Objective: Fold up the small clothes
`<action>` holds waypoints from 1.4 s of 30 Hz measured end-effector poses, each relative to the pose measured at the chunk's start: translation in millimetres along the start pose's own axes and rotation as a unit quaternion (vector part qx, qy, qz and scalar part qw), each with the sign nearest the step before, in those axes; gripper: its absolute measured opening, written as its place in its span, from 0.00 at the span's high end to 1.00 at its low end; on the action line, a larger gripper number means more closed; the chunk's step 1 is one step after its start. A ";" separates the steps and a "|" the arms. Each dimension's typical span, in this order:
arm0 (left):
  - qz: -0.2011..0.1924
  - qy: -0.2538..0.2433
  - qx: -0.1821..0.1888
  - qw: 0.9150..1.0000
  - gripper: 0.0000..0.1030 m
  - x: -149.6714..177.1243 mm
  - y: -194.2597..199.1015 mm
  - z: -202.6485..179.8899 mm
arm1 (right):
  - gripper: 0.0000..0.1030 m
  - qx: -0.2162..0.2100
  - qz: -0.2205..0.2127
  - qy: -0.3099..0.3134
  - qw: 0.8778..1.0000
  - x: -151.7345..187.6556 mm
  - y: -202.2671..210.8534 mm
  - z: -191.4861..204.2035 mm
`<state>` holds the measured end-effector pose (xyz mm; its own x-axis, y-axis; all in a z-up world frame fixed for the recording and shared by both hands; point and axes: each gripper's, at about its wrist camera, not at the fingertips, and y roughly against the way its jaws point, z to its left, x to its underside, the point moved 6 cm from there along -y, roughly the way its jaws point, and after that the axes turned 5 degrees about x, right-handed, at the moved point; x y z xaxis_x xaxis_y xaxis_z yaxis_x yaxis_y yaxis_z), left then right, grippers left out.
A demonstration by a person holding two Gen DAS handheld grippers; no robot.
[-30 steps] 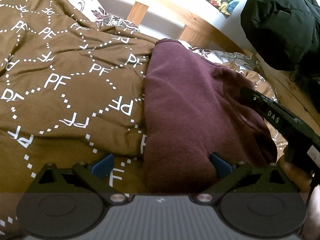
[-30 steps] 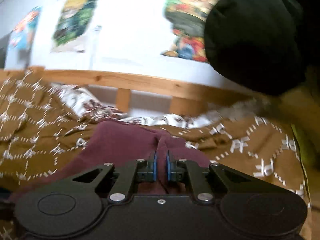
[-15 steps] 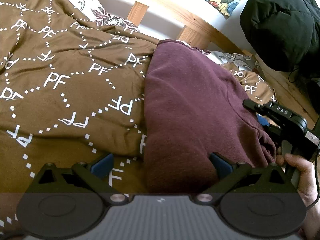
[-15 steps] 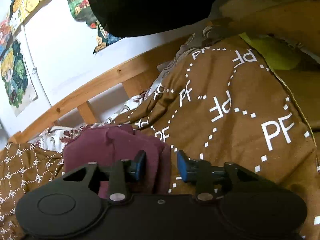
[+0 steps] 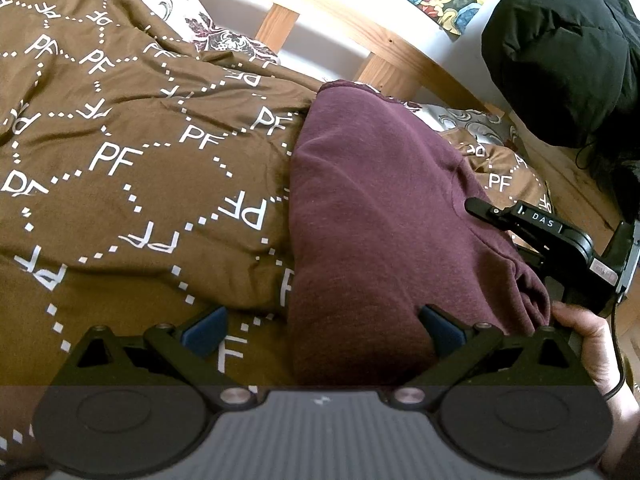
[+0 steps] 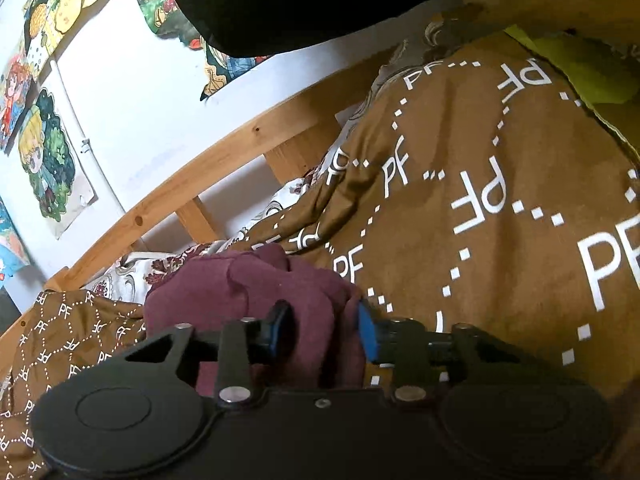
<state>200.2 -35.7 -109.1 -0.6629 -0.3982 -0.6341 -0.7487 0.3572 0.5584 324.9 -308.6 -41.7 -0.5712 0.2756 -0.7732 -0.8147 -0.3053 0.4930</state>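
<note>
A maroon garment [image 5: 380,216] lies folded in a long strip on the brown patterned bedspread [image 5: 132,168]. My left gripper [image 5: 322,326] is open and wide, low over the garment's near end; its right finger rests on the cloth. My right gripper [image 6: 324,332] is open, its jaws on either side of the garment's bunched right edge [image 6: 256,288], not closed on it. The right gripper also shows at the right of the left wrist view [image 5: 532,232], beside the garment's right edge.
A wooden bed rail [image 5: 360,28] runs along the far side, with a white wall and posters [image 6: 52,160] behind. A black jacket [image 5: 560,52] hangs at the far right. A floral pillow [image 5: 224,36] lies by the rail.
My right gripper has opened and let go of the garment fold it pinched. It dropped low to the garment's right edge. The left gripper has not moved.
</note>
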 end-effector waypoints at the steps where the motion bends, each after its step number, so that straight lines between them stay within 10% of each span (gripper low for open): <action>1: 0.000 0.000 0.001 1.000 0.00 -0.1 0.1 0.3 | 0.63 -0.001 0.000 -0.001 1.000 0.5 -0.1 -0.9; 25: 0.000 0.001 0.001 1.000 0.00 0.3 0.2 0.6 | 0.63 -0.001 0.000 0.002 1.000 3.4 0.0 -3.4; 34: -0.003 0.016 0.040 0.999 0.01 -13.8 7.0 -0.8 | 0.44 -0.017 -0.003 -0.003 1.000 2.6 3.1 3.3; 42: 0.076 -0.014 0.058 0.995 0.01 -30.3 -27.5 -9.4 | 0.39 -0.018 -0.001 -0.006 1.000 1.9 2.4 4.0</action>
<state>240.8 -41.4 -100.2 -0.7674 -0.3080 -0.5623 -0.6324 0.5080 0.5848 321.5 -305.2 -40.4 -0.5703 0.2876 -0.7695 -0.8122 -0.3374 0.4759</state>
